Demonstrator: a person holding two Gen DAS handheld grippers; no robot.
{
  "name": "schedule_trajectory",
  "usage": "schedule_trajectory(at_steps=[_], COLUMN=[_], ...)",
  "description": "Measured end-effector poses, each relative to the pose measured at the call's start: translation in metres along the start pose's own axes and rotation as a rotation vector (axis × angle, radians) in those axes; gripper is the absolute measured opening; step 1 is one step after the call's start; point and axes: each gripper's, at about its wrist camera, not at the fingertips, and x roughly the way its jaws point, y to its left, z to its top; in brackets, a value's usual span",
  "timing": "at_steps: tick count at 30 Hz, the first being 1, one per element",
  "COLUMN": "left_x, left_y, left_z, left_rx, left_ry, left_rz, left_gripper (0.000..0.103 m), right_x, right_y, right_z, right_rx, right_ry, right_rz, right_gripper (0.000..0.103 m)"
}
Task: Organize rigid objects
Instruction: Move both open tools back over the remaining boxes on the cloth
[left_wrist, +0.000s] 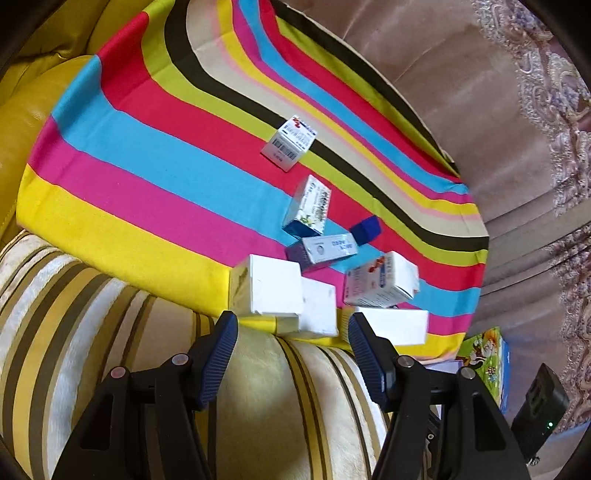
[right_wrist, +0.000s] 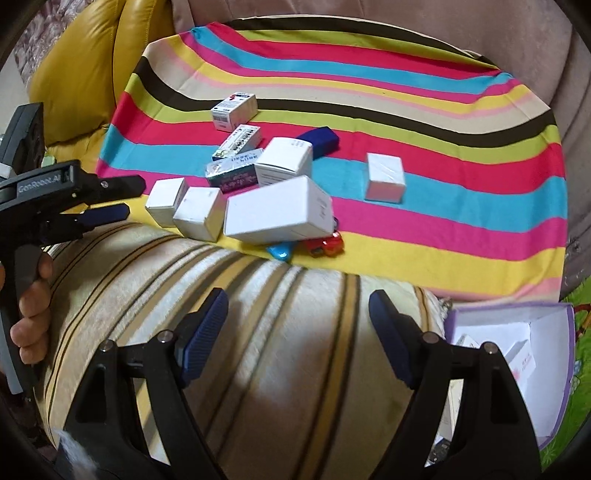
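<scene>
Several small cardboard boxes lie on a striped cloth (right_wrist: 406, 229). A large white box (right_wrist: 277, 214) sits at the front, two smaller white boxes (right_wrist: 197, 212) to its left, and a lone white box (right_wrist: 384, 177) to the right. Printed boxes (right_wrist: 234, 107) and a dark blue case (right_wrist: 319, 138) lie behind. Small red and blue toys (right_wrist: 325, 245) peek out beside the large box. My left gripper (left_wrist: 291, 332) is open and empty just before the white boxes (left_wrist: 269, 284); it also shows in the right wrist view (right_wrist: 122, 195). My right gripper (right_wrist: 299, 310) is open and empty over the sofa arm.
A striped cream sofa arm (right_wrist: 258, 332) lies under both grippers. An open purple-edged box (right_wrist: 524, 354) holding a few cartons stands at the lower right. A yellow leather cushion (right_wrist: 85, 74) is at the back left. A dark device (left_wrist: 539, 406) sits on the floor.
</scene>
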Motion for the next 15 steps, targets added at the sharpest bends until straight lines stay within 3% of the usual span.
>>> schedule_trajectory(at_steps=[12,15], left_x=[0.033,0.038], left_y=[-0.009,-0.005], left_z=[0.017,0.017], left_rx=[0.026,0.014], left_ry=[0.062,0.075], left_rz=[0.143,0.146], left_gripper=[0.063,0.06], right_x=[0.017,0.016], right_y=[0.015,0.018], right_z=[0.019,0.021], right_rx=[-0.013,-0.027], right_ry=[-0.022,-0.038], right_rz=[-0.067,-0.094], right_gripper=[0.083,0.083])
